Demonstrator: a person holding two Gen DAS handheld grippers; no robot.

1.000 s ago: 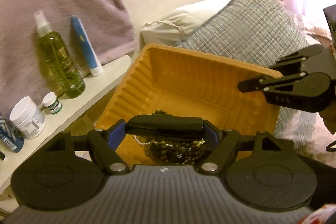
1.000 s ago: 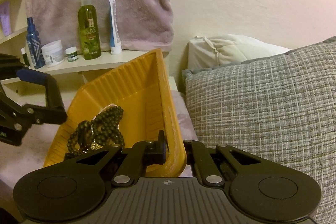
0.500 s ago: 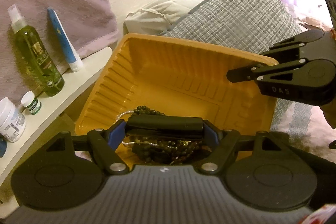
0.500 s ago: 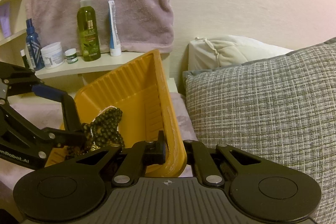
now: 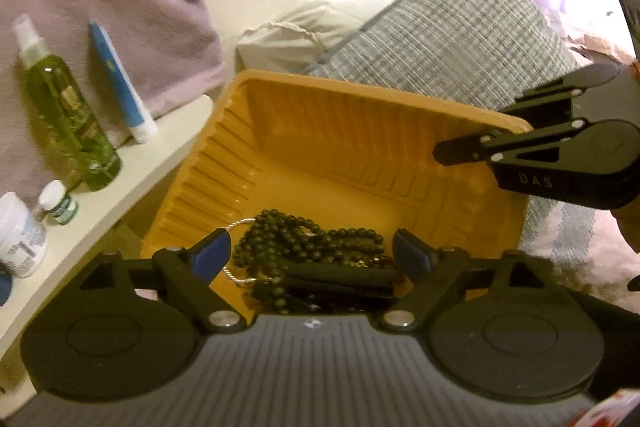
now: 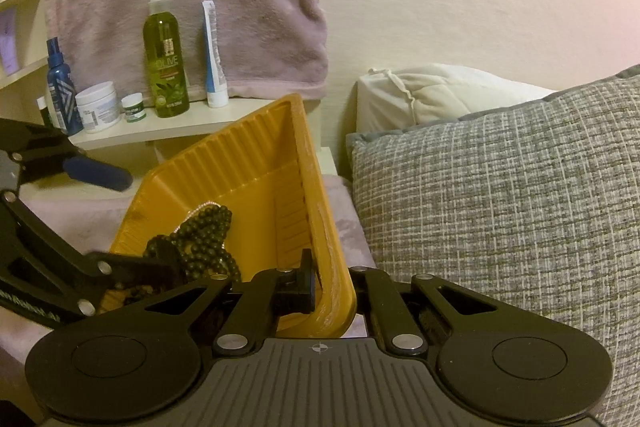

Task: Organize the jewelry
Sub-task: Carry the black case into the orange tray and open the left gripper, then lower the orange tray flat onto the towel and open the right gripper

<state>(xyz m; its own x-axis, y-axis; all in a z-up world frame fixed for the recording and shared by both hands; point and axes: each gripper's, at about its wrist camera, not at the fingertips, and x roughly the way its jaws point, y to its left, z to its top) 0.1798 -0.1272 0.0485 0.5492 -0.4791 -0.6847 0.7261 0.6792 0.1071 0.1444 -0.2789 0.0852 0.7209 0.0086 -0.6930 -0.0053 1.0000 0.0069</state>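
Step in hand, as judged: loading jewelry into the yellow tray (image 5: 352, 147); a black tube-like piece (image 5: 340, 273) has just gone in with the beads.

Left side: your left hand-held gripper (image 5: 312, 255) points down into the tray's low end. Its jaws are opening, blue pads spread wide to either side of the dark bead necklaces (image 5: 304, 239), not pressing on them. The black piece lies loose between the pads, on top of the heap. A thin silver chain (image 5: 236, 227) shows at the heap's left edge.

Right side: your right hand-held gripper (image 6: 334, 291) is clenched on the tray's rim and holds the tray tipped, so the jewelry sits pooled at the lower end.

Next move, as judged: back the left one out without snagging beads; keep the tray tilt steady so nothing spills onto the bed.
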